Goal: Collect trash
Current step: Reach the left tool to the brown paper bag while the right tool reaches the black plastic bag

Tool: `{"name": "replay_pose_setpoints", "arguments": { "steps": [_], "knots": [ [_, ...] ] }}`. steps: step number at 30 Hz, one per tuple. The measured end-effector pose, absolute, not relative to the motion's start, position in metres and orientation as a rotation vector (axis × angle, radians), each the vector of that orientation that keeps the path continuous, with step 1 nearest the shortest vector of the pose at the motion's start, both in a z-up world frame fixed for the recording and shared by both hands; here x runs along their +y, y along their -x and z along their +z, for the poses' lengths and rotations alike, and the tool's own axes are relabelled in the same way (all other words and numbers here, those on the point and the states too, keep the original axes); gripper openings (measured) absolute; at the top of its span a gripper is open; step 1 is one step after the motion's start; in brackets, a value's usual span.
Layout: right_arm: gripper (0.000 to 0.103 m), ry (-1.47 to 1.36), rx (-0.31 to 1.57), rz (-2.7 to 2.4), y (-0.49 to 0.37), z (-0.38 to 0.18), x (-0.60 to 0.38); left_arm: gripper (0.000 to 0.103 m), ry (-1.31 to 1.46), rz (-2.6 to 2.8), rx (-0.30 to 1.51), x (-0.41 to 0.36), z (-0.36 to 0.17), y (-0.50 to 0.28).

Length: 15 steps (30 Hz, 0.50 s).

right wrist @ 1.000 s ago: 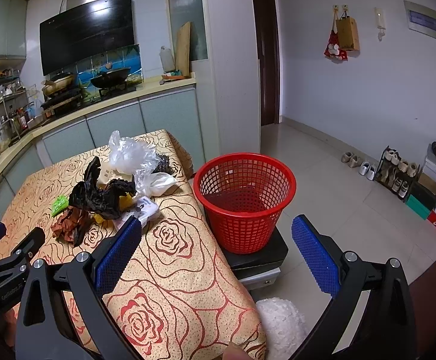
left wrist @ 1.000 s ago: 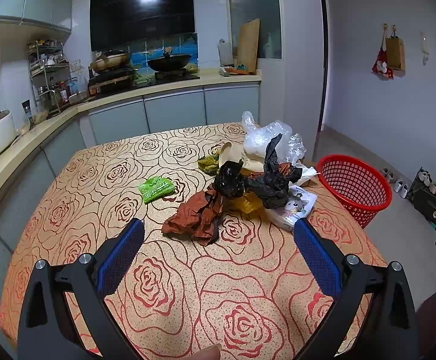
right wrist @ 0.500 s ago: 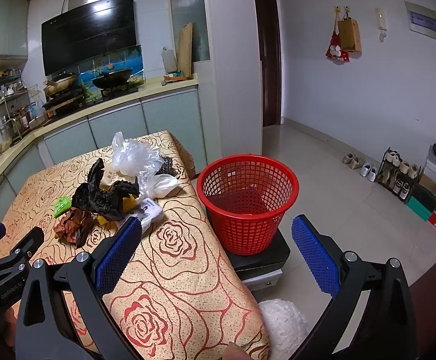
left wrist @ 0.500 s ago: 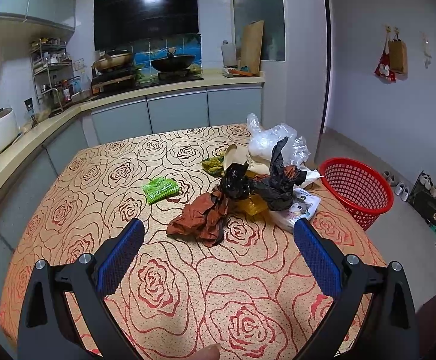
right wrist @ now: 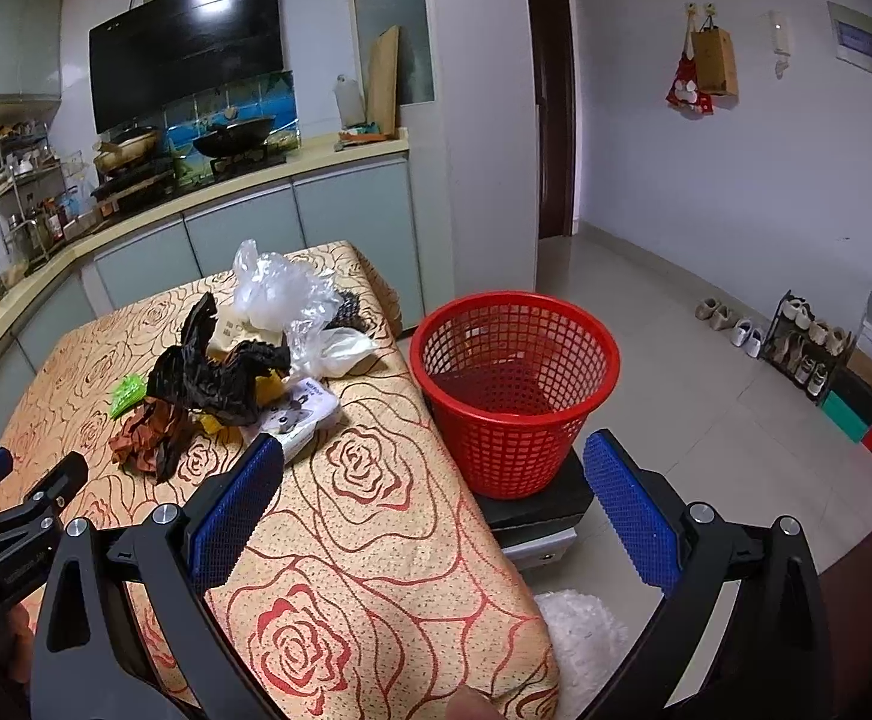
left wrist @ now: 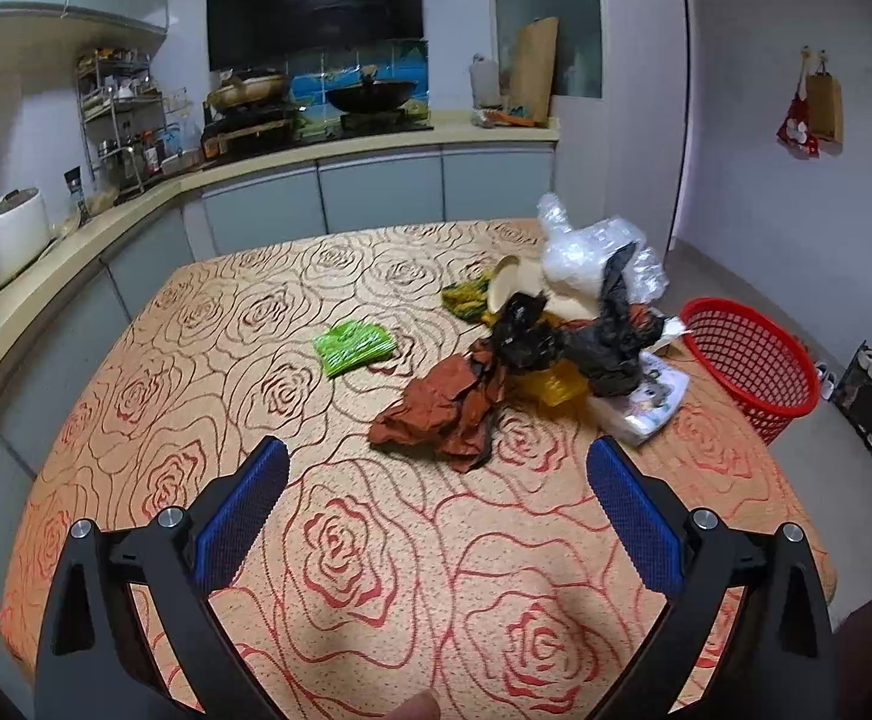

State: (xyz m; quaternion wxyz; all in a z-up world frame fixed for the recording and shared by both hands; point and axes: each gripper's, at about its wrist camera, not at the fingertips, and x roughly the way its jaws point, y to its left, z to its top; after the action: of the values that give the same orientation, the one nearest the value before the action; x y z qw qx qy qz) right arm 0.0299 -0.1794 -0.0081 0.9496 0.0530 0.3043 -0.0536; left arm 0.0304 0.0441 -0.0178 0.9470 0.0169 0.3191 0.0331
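A: Our left gripper (left wrist: 436,480) hangs wide open and empty; the rust-brown wrapper (left wrist: 442,414) lies at twelve o'clock, its long axis toward one.

B: Our right gripper (right wrist: 432,471), equally wide and empty, faces the red basket (right wrist: 514,390). The left looks nearer the trash.

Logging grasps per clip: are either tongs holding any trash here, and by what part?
Nothing is held. Left tongs and right tongs are open and empty, short of the trash pile.
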Motion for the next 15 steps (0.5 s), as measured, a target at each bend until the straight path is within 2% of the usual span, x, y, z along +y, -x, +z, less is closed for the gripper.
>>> {"name": "replay_pose_setpoints", "arguments": {
  "steps": [8,15],
  "knots": [
    [0.098,-0.101,0.690,-0.055,-0.043,-0.022,-0.170,0.096,0.013,0.081,0.763,0.071,-0.047,-0.043],
    [0.098,-0.096,0.749,-0.033,-0.060,-0.036,-0.164,0.096,0.026,0.065,0.781,0.081,-0.050,-0.061]
  ]
}}
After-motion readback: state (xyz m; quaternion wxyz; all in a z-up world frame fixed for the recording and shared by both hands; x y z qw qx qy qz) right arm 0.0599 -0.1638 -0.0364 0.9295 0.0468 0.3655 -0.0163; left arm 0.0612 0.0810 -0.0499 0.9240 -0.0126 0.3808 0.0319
